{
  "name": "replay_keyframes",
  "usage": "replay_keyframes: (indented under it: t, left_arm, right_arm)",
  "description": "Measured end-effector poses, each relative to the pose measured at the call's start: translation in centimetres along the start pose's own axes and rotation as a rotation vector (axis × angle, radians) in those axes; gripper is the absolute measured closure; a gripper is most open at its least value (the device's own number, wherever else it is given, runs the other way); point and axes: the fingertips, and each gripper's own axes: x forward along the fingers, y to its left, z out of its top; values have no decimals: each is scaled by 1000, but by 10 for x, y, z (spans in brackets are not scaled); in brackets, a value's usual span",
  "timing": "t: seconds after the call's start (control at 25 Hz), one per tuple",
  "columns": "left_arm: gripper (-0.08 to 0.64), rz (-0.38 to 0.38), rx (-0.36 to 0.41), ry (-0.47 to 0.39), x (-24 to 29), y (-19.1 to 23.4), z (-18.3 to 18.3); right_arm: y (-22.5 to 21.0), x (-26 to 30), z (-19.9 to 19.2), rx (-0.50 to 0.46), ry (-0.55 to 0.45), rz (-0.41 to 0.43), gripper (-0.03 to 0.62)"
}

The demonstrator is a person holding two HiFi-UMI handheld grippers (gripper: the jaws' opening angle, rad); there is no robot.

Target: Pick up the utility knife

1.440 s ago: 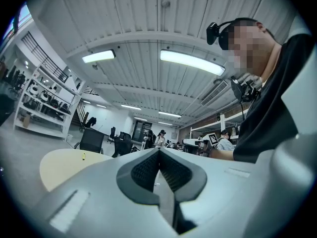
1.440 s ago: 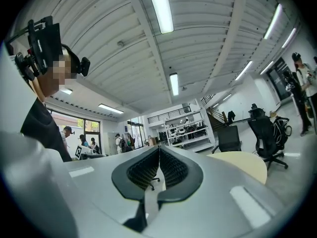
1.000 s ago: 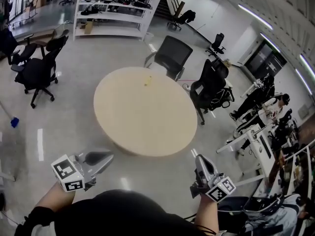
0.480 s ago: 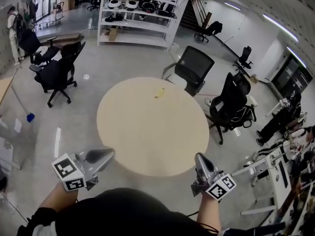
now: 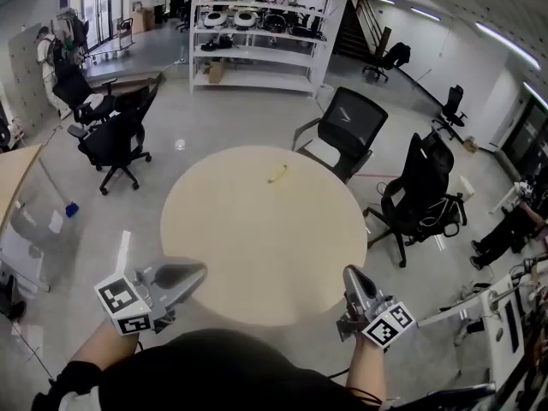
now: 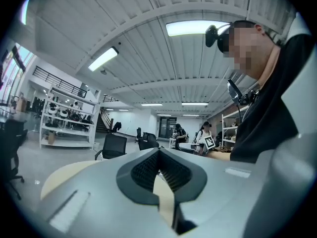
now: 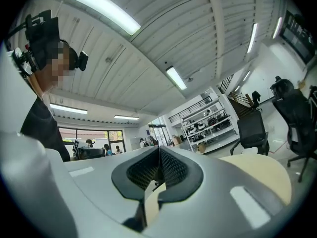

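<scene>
left hand-held gripper [image 5: 193, 273] and right hand-held gripper [image 5: 352, 276] are both clenched on nothing, near the close edge of the round surface [image 5: 257, 255]. the small yellow thing, likely the utility knife [image 5: 276, 174], lies untouched toward the far side, well apart from both, so the reach and the grasp are still to do.

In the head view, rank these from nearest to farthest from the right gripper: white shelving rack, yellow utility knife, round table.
1. Round table, its near edge beside the right gripper.
2. Utility knife, on the table's far side.
3. White shelving rack, far back.
</scene>
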Motion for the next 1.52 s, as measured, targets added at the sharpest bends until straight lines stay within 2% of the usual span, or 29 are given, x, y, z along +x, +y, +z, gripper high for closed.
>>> replay_keyframes:
  t: [0.36,0.72,0.84,1.0,1.16,1.28,1.52]
  left_arm:
    - [563,-43,14,21,45,-5,2]
    - [563,-154,-11,-2,74,41,8]
    - [563,-198,-32,-21,75,81,6]
    - [563,-242,-59,-38,73,160,7]
    - [563,-266,-71,-36,58,244,21]
    - [563,-268,-87,-45,57,299,21]
    - [563,-318,-112,-36,72,357,1]
  right_arm:
    - [-36,-22,11,11,-24,-43,572]
    - [-48,-5,21,-29,-22,-148,571]
    - [-49,22,19,-54,-9,-196,571]
    - [-51,91,18,-80,-14,-258,571]
    - [-34,182,14,-86,8,-248,571]
    - [-36,236,12,-70,5,-267,571]
    - [-46,291,-4,-90,101,-313,571]
